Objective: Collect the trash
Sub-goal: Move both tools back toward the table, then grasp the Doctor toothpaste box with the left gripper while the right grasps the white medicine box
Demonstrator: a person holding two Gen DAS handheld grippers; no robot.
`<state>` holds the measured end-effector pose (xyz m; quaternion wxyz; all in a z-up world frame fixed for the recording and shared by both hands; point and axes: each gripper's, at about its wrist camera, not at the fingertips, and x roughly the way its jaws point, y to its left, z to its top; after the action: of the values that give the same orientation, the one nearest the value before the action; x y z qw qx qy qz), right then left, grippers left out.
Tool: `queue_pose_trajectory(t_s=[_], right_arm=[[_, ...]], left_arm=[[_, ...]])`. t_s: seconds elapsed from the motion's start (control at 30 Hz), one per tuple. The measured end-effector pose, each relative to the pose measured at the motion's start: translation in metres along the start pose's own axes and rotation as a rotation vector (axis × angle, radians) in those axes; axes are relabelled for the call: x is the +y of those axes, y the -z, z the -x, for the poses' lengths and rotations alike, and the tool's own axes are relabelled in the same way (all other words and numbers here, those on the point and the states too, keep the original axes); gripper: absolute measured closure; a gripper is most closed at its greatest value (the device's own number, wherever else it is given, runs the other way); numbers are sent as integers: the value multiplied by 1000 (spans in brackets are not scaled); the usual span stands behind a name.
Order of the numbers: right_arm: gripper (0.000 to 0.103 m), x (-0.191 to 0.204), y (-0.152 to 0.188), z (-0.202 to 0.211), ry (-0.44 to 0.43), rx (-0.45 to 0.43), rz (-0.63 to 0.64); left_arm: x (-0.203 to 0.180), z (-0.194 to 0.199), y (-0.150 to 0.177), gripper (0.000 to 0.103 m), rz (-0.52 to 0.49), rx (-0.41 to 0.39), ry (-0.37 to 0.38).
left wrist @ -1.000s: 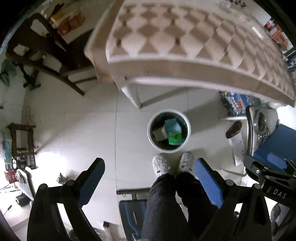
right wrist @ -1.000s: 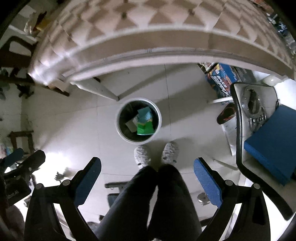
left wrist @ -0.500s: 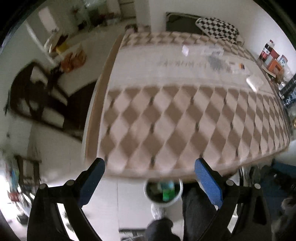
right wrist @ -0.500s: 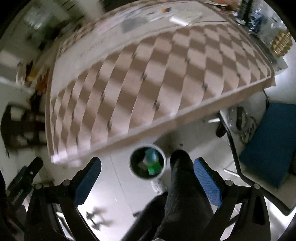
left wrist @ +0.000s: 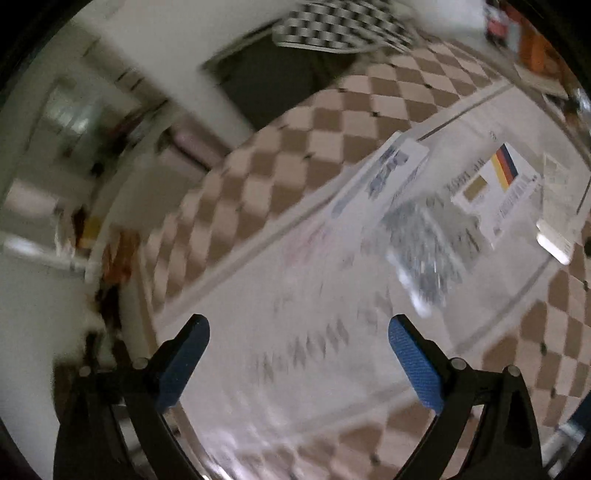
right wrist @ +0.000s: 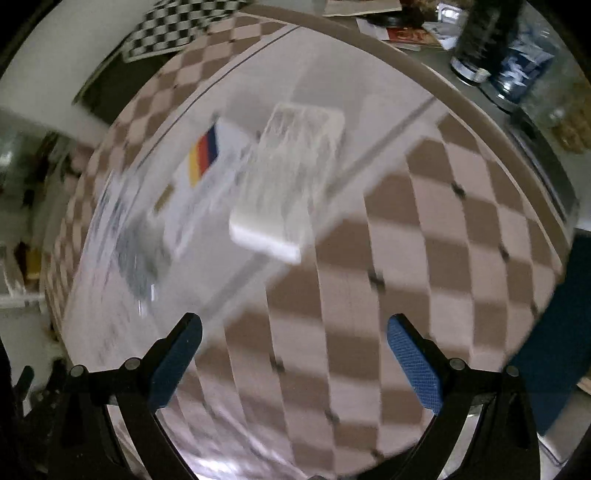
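Two handheld grippers hang over a table (right wrist: pixel 461 229) covered in a checked brown-and-cream cloth with a pale plain band running across it; both views are smeared by motion blur. The left gripper (left wrist: pixel 298 349) and the right gripper (right wrist: pixel 294 345) each show two black fingers faced with blue textured pads, spread wide with nothing between them. Four pieces of trash lie on the pale band, toward the table's far edge: a crinkled silver foil wrapper (left wrist: pixel 424 247), a flat white card printed with a black, red and yellow striped patch (left wrist: pixel 495 192), a white paper with blue print (left wrist: pixel 384 177) beside the foil, and a clear ribbed plastic packet with a white end (right wrist: pixel 291 184), which overlaps the striped card's edge in the right wrist view. A black-and-white chequered cloth (right wrist: pixel 184 22) sits past the far edge. At the far right corner stand dark bottles with blue labels (right wrist: pixel 506 55); their number cannot be told.
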<state>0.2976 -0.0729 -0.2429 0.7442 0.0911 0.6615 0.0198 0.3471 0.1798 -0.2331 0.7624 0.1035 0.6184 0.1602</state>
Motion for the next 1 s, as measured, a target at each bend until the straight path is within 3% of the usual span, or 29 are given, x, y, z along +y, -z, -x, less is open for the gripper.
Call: queue_pose_trajectory(t_s=[0.1,0.23,0.37,0.53,0.67,0.73,0.83,1.0], right_arm=[[2,5,-38,-19,8,14,-57],[2,5,-74,-48,41,35,-125],[2,3,-91,-76,67,84,-188],[2,7,-98,-89,77,96,-207],[3,17,-103,-93,94,64,-212],[7,26,-103,-89,101,39,-187],[26,42,-96,-86,106,13,-157],[27,50,-93,-85,102,7,-108]], left_arm=[[-12,-29,-44,5,-130,29,42],[-25,-60,-73,5,-250,80,79],[-30,-83,-86,5,-302,135,134],[-40,-97,-88,14,-366,202,169],[-45,-104,-89,49,-372,230,184],[-47,-103,-86,51,-376,223,187],[-51,-95,-82,52,-363,210,187],[-41,-72,-71,53,-234,167,173]])
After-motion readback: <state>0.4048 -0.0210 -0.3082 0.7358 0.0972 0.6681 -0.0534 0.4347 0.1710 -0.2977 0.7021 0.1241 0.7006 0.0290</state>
